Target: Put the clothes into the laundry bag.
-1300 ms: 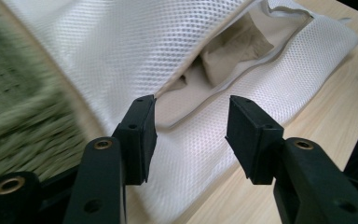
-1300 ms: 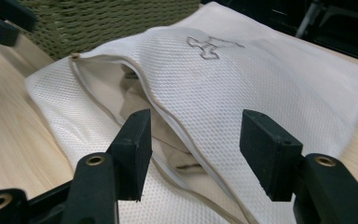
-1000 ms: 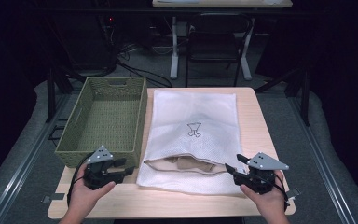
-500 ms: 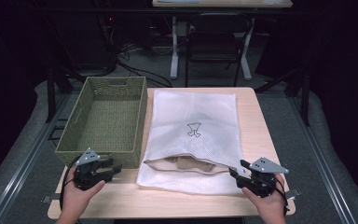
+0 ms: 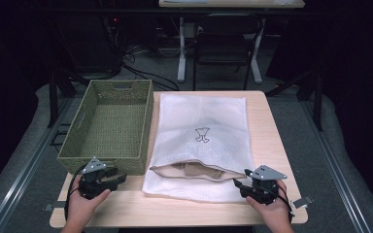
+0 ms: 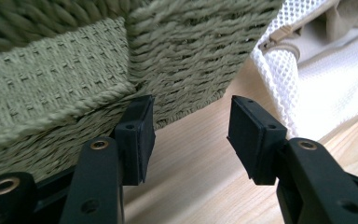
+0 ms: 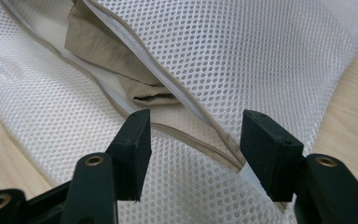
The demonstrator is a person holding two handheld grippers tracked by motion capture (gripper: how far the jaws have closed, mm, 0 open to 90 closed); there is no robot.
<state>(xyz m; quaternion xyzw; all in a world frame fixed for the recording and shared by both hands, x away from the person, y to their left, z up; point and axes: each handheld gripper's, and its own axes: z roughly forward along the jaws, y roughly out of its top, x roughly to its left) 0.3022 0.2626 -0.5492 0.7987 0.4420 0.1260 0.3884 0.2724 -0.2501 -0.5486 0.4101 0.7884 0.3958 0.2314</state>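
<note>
Both grippers have shifted toward the near edge of the worktop (image 5: pixel 272 145) compared with the earlier pictures; the left gripper (image 5: pixel 118 178) has moved back and outward from the basket (image 5: pixel 108 124), and the right gripper (image 5: pixel 238 184) has drawn back slightly from the mesh bag (image 5: pixel 201 141).

Left gripper: held in the left hand (image 5: pixel 85 204) at the near left of the worktop, just in front of the basket's near wall. In the left gripper view its fingers (image 6: pixel 140 135) are spread, with nothing between them; they point at the basket's lower near corner and bare wood.

Right gripper: held in the right hand (image 5: pixel 272 213) at the near right, at the bag's near right corner. In the right gripper view its fingers (image 7: pixel 137 140) are spread above the mesh, astride the end of the zip (image 7: pixel 182 100); whether they touch the mesh cannot be told.

Mesh bag: white, lying flat on the middle of the worktop, just beside the basket on its right. The zip opening near the bag's near end gapes, and a beige cloth (image 7: pixel 107 51) shows inside it. A small printed mark (image 5: pixel 202 134) sits on the bag's upper face.
</note>
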